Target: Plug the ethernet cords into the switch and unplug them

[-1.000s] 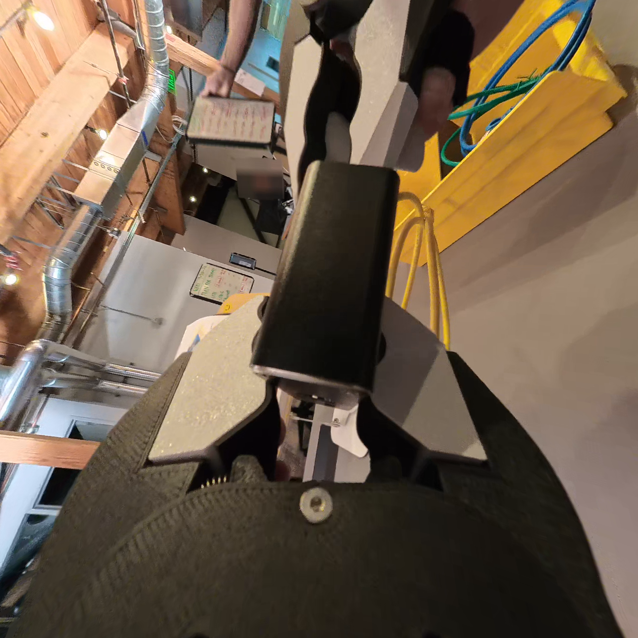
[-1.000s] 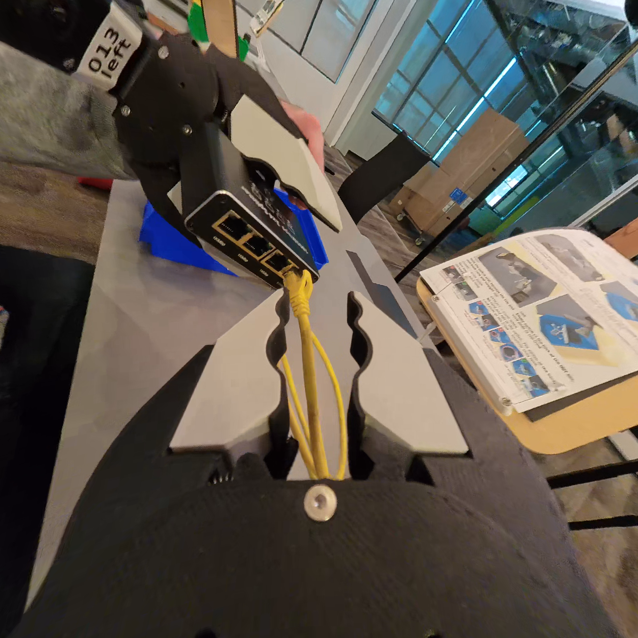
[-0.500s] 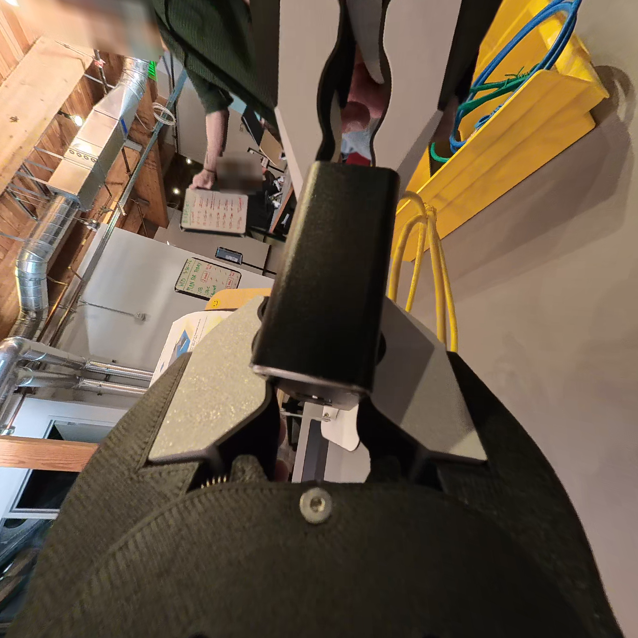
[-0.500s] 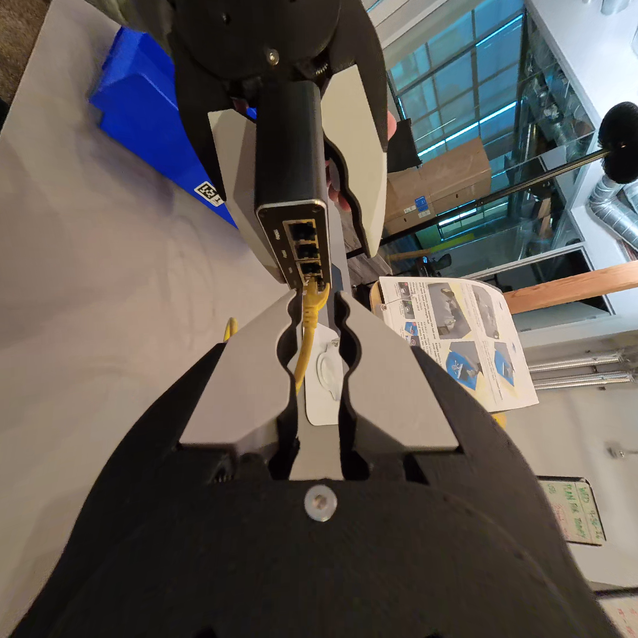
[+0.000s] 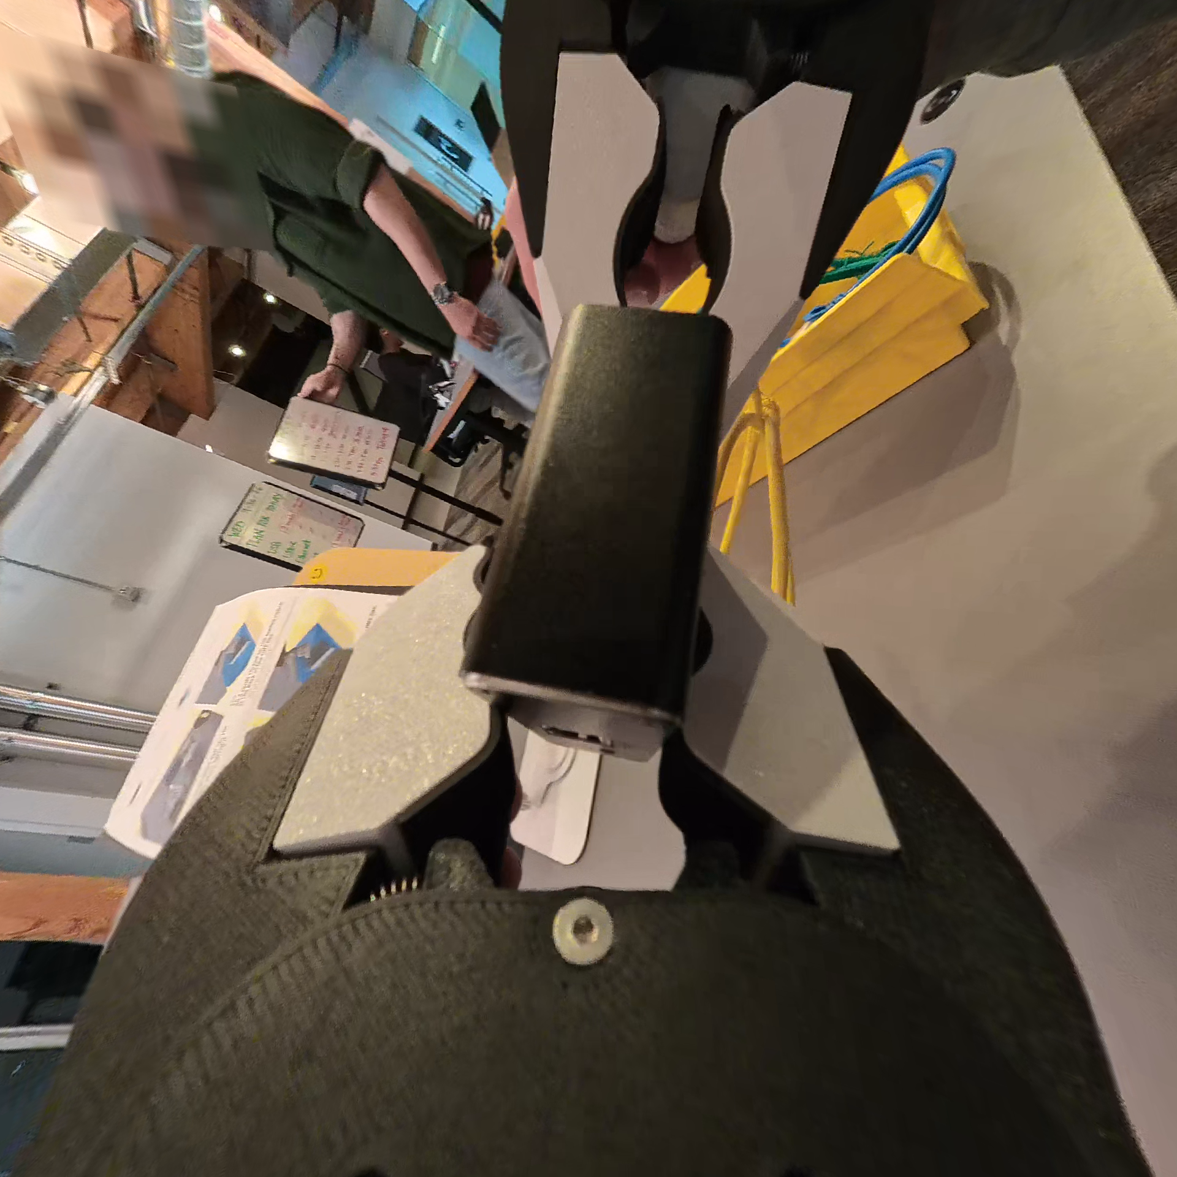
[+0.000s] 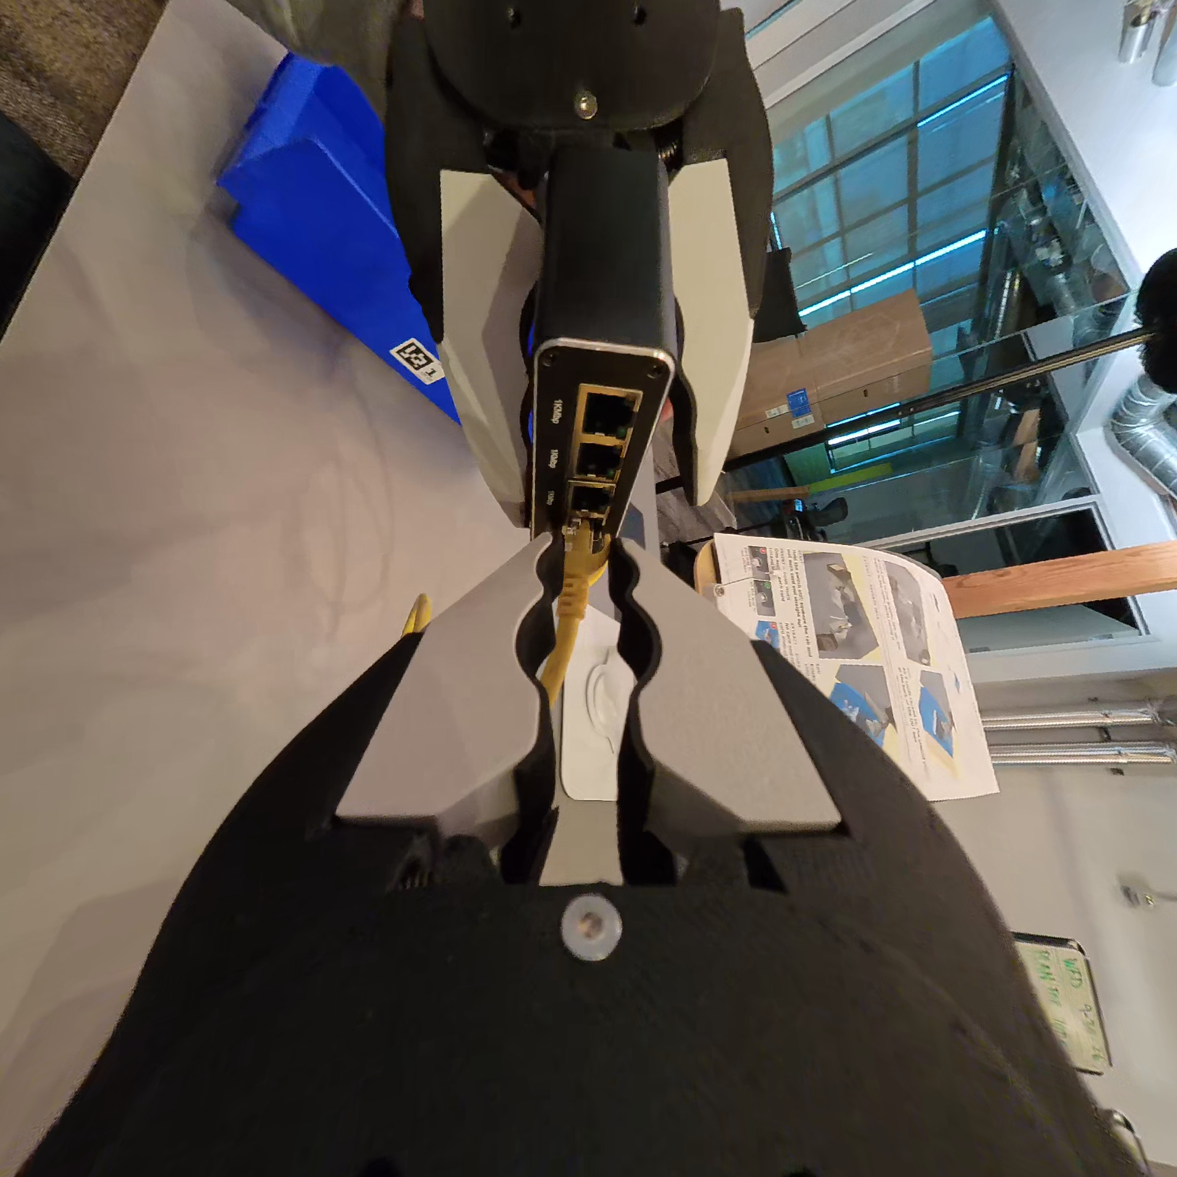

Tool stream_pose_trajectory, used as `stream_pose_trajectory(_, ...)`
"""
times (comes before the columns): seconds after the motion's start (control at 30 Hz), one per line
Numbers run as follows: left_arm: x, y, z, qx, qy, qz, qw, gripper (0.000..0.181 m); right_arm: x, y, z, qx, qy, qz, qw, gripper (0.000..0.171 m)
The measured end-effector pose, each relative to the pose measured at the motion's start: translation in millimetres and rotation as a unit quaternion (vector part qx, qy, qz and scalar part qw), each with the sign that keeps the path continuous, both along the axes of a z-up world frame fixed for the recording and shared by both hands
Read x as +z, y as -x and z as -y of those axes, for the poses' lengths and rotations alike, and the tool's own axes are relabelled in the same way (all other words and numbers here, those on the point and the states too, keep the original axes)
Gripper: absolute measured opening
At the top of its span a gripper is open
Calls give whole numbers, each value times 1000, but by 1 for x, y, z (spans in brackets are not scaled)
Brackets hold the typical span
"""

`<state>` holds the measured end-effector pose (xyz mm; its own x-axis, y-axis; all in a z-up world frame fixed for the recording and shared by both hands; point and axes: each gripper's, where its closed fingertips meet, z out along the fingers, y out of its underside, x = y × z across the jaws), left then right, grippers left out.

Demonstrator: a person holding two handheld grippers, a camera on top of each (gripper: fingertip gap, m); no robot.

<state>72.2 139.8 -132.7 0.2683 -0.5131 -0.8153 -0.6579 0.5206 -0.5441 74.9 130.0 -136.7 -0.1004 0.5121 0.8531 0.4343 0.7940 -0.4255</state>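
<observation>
The left tool (image 5: 592, 611) is clenched around a black network switch (image 5: 611, 497), gripping its long sides and holding it in the air above a grey bench (image 5: 1019, 573). In the right wrist view the switch (image 6: 602, 395) faces the camera end-on, showing a column of ports. The upper three ports look empty. A yellow ethernet cord (image 6: 573, 599) has its plug at the lowest port, seemingly seated there, though the tool tips hide part of the socket.

The right tool (image 6: 576, 554) has its fingers standing apart on either side of the yellow plug, touching or nearly touching the switch face. They are released, not pinching the cord, which runs loosely down between them.

A yellow bin (image 5: 879, 331) holding coiled blue and green cables stands on the bench near the switch, and a blue bin (image 6: 325, 210) stands at the other side. A printed instruction sheet (image 6: 860, 662) lies on a round side table beyond the bench edge.

Judging from this, one cord appears plugged in, while the cables in the yellow bin are not yet connected. Either the remaining ports are still to be filled or this plug is about to be pulled; the pictures do not settle which.
</observation>
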Motion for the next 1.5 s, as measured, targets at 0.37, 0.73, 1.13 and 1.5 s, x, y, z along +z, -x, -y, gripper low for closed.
stream_pose_trajectory(0.37,-14,5,-2,17,41,-46,998,76,-4,0,-6,-25,9,17,1000,10)
stream_pose_trajectory(0.73,-17,0,-1,82,29,-118,989,77,-17,3,-17,-64,-3,50,997,10)
stream_pose_trajectory(1.13,-28,2,-16,125,30,-140,982,56,-15,-1,-26,-90,-53,62,993,10)
stream_pose_trajectory(1.5,-25,1,-16,120,33,-148,981,56,-14,1,-22,-52,-60,64,995,11)
